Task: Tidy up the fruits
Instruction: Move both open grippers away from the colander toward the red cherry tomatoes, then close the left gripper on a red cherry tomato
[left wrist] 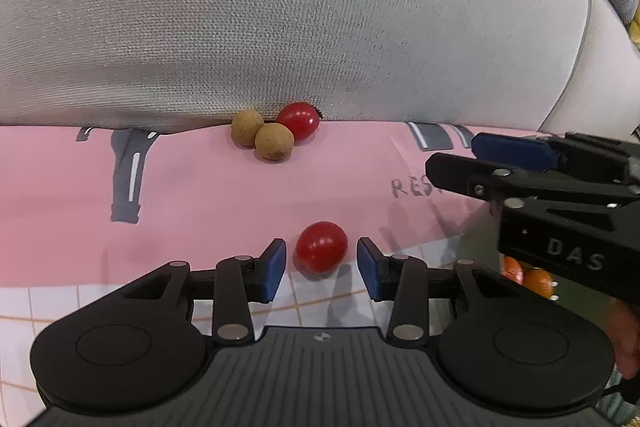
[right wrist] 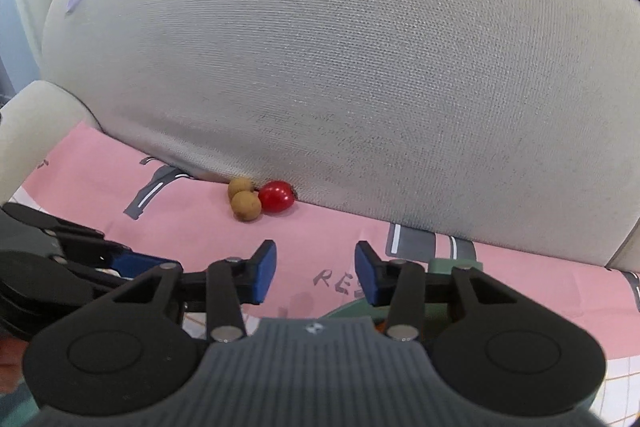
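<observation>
Step in hand, by judgement: pick-up of the tomato (left wrist: 321, 247) with the left gripper (left wrist: 322, 269), early in the sorting.

Left gripper: part open, angled down at the cloth (left wrist: 200, 195). Blue pads (left wrist: 276, 269) to either side of the tomato, a thin gap visible on each side; no contact, nothing gripped. Tomato on the cloth, centred in the gap and just ahead of the fingertips, its near half between them.

Right gripper (right wrist: 316, 273): also part open, empty, only bare cloth between the pads. Seen from the left wrist, off to the right of the left gripper and a little ahead of it, near but apart.

Remaining fruit: far tomato (left wrist: 298, 121) and two longans (left wrist: 274, 142), touching one another in a cluster, well ahead of both grippers, pressed against the foot of the cushion (left wrist: 320, 7). Orange fruits (left wrist: 532, 277) right of the left gripper, mostly hidden beneath the right one; holder not clear from here.

Next move, by judgement:
- Ease the left gripper slightly forward and down, to bring the pads level with the widest part of the tomato.
- Close gently. Smooth, round skin, so likely to squirt forward if pinched behind centre, and likely to split if squeezed hard.
- Lift straight up, then carry to the matching group; destination not identifiable in these views.

Right gripper well placed for the cluster at the cushion afterwards. Tight spacing there: one fruit at a time, approach from the open cloth side.
</observation>
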`<control>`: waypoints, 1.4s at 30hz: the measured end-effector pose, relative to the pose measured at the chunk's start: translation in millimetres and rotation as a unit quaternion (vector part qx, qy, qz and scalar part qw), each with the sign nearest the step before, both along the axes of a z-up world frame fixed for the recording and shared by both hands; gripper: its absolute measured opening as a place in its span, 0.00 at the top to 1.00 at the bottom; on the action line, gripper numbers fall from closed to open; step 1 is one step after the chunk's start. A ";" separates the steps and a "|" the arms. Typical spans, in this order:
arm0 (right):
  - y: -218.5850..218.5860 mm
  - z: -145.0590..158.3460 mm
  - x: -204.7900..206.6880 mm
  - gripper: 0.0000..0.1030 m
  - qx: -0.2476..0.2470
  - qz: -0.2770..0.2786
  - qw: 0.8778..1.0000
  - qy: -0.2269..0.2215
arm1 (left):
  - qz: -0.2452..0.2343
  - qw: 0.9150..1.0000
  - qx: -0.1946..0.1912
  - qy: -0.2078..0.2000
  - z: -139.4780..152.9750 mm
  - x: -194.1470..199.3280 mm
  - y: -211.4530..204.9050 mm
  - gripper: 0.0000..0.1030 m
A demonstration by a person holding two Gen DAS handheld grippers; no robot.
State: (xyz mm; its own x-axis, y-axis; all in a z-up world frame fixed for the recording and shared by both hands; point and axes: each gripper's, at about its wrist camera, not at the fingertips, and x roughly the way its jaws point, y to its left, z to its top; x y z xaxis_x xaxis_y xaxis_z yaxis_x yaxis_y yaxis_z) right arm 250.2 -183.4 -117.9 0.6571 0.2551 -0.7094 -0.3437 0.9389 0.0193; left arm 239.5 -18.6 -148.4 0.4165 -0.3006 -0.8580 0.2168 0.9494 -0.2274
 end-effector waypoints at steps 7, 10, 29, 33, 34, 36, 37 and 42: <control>2.4 -7.5 8.2 0.59 0.002 0.007 1.000 0.005 | -0.015 1.000 0.013 0.000 -11.9 7.6 -6.8 0.60; 4.0 -9.9 10.9 0.59 0.002 0.011 1.000 0.008 | -0.023 1.000 0.019 -0.003 -12.5 7.7 -8.3 0.62; 38.4 -17.9 48.3 0.59 0.007 0.013 0.999 0.043 | 0.039 0.999 -0.004 -0.031 6.6 15.0 28.2 0.69; 44.0 -22.9 65.5 0.59 0.033 -0.016 0.997 0.067 | 0.067 0.997 -0.005 -0.036 10.5 23.4 44.2 0.69; 45.3 -24.3 70.1 0.59 0.039 -0.026 0.996 0.072 | 0.072 0.997 -0.005 -0.036 10.4 25.4 47.0 0.69; 48.1 -27.2 77.8 0.59 0.050 -0.042 0.995 0.081 | 0.079 0.996 -0.005 -0.037 9.7 28.7 51.9 0.69; 49.6 -28.5 80.8 0.59 0.054 -0.048 0.994 0.085 | 0.082 0.996 -0.005 -0.037 9.4 29.3 53.2 0.69; 58.3 -35.3 95.7 0.59 0.056 -0.067 0.991 0.097 | 0.092 0.995 -0.010 -0.033 7.0 33.2 60.2 0.69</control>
State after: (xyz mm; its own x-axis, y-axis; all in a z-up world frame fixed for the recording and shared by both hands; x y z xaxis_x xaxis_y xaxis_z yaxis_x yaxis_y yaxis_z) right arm 345.9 -125.1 -153.2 0.5440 0.2587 -0.7982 -0.1958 0.9642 0.1790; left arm 272.8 41.6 -141.3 0.5207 -0.2315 -0.8218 0.0548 0.9696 -0.2385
